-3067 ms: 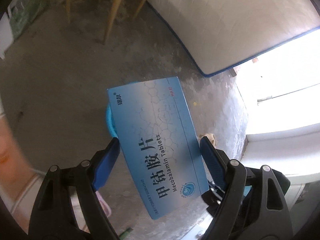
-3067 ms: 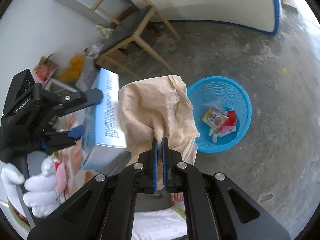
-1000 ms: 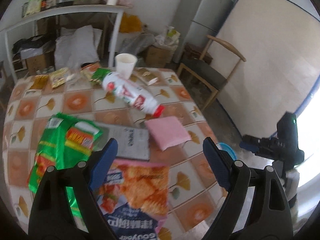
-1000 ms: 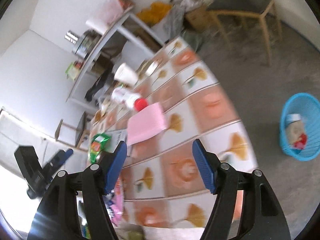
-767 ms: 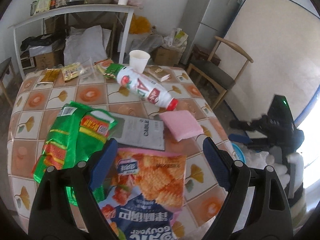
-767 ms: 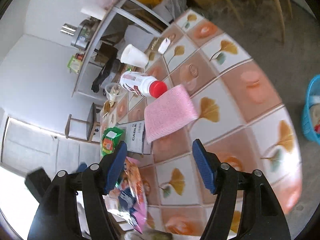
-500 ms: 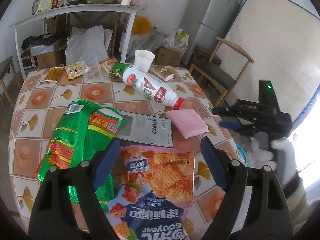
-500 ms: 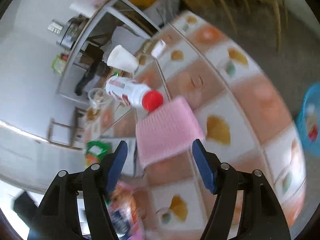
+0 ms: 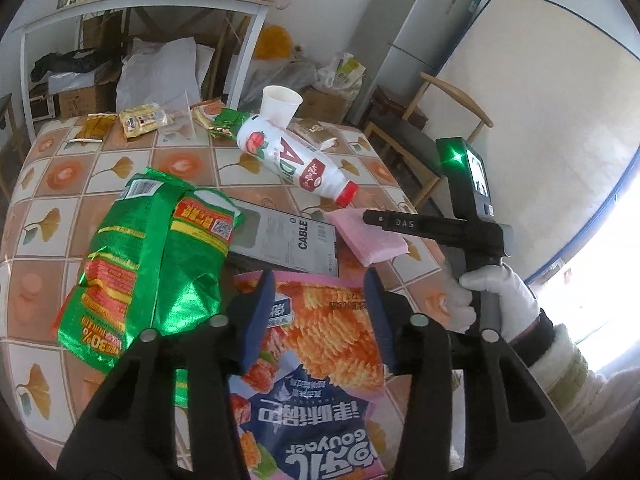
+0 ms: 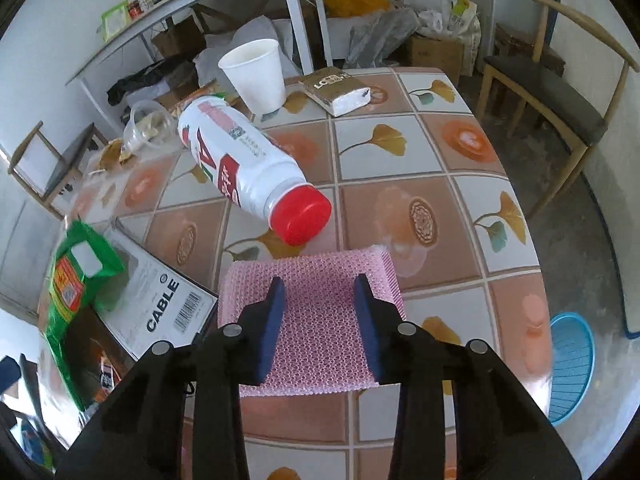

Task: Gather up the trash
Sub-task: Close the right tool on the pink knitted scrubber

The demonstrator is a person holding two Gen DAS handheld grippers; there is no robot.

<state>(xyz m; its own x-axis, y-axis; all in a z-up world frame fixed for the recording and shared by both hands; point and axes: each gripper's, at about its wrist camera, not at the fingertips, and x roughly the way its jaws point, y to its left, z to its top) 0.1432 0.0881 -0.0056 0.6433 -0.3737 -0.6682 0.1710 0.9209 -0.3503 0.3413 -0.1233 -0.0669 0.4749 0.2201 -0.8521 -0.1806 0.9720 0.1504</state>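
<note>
Pickup step: right gripper [image 10: 318, 312], jaws just narrowing, half-open above flat pink mesh sponge [image 10: 310, 320]; lower, clamp. Left gripper [image 9: 318, 312], also narrowing, half-open over pink crisp bag [image 9: 312, 344].

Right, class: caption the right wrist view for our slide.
Right gripper poised, jaws apart, over pink sponge beside toppled red-capped bottle.

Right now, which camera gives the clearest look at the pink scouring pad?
The right wrist view: the pink scouring pad fills the centre, mesh texture visible, between the right gripper fingers. In the left wrist view the pad is small and partly covered by the right gripper.
</note>
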